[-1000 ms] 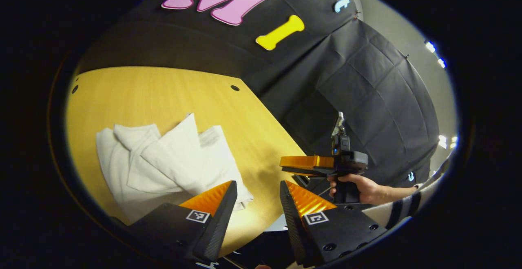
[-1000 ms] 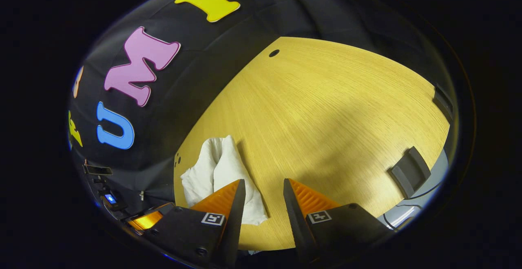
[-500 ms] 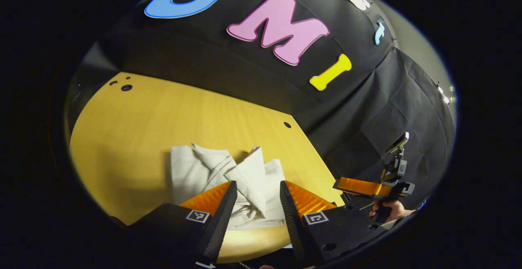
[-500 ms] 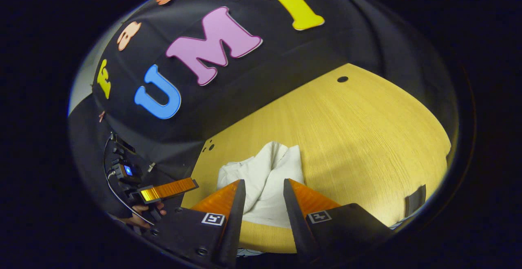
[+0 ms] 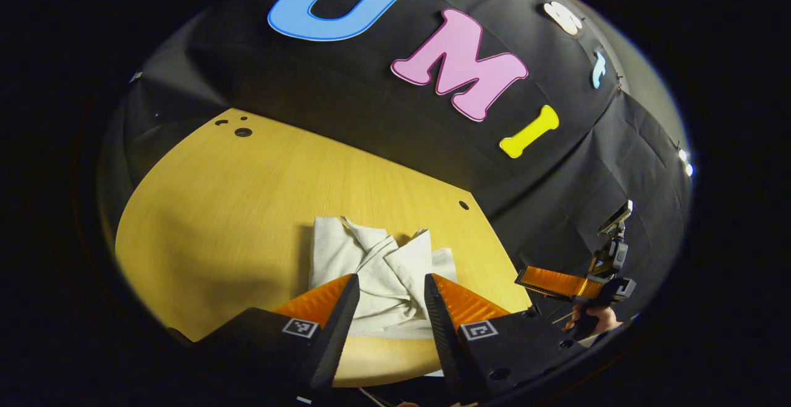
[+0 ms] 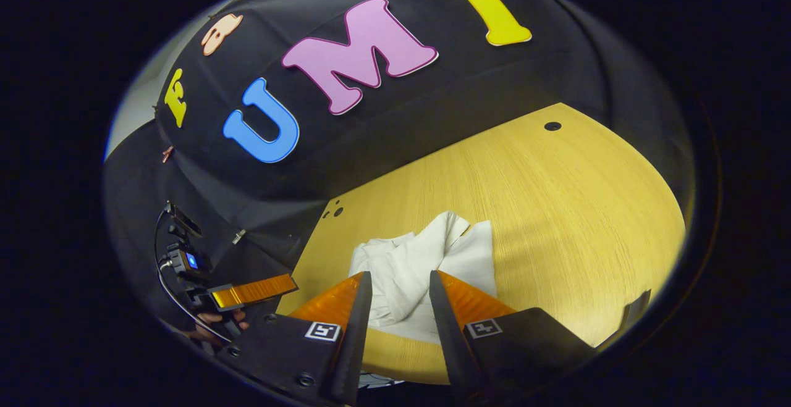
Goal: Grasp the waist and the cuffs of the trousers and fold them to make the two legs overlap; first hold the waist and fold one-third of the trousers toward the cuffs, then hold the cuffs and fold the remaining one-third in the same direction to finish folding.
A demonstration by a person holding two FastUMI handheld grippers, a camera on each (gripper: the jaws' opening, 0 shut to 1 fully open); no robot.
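Bench (image 5: 235,209): light wood-grain top, with small round holes near its far corners. Black cloth booth wall (image 5: 346,98) hangs directly behind the far edge. A pale room wall shows past the cloth at the upper left of the right gripper view.

Trousers (image 5: 383,271): white, lying in a rumpled heap with several overlapping folds, on the near part of the bench, close to the near edge. In the right gripper view the same heap (image 6: 426,271) sits toward the bench's left corner, short of the two small holes there.

Left hand-held gripper (image 5: 386,286): fingers apart, nothing between them; the trousers lie ahead of and below the tips. Contact with the fabric cannot be judged. It also shows in the right gripper view (image 6: 250,291), off the bench's left edge, held by a hand (image 6: 213,323).

Right hand-held gripper (image 6: 398,283): fingers apart, holding nothing, trousers visible through the gap. In the left gripper view it sits past the bench's right corner (image 5: 556,282), a hand (image 5: 596,319) on its grip.

Open room: wide bare wood to the left of the heap in the left gripper view, and to the right and beyond it in the right gripper view.
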